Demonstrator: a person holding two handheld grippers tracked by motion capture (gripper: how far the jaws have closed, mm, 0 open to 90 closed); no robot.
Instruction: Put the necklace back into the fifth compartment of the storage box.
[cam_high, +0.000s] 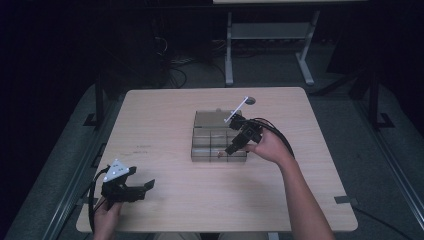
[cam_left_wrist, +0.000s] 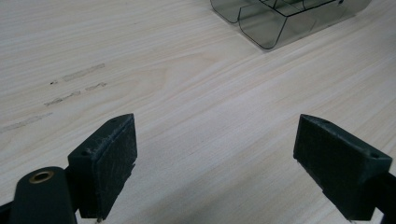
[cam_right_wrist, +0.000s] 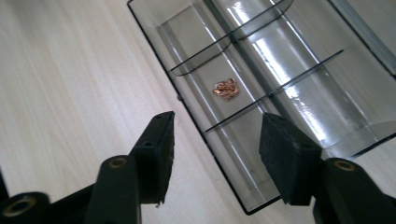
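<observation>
smoky clear plastic organizer box (cam_high: 218, 142) sits mid-bench, lid swung open toward the far edge, long axis running left-right across the bench. small copper-coloured tangle (cam_right_wrist: 226, 88) lies in the middle cell of its near row. right claw (cam_high: 233, 148) hovers over that row, jaws spread, empty. left claw (cam_high: 141, 187) hangs low over the near-left corner, jaws wide apart, empty. pale wood-grain bench (cam_high: 165, 120) with faint scuff marks (cam_left_wrist: 70, 86). dark room, grey floor, table legs (cam_high: 229, 50) behind.

a small chain (cam_right_wrist: 226, 88) lies in the divided tray's (cam_high: 206, 120) near middle compartment.
</observation>
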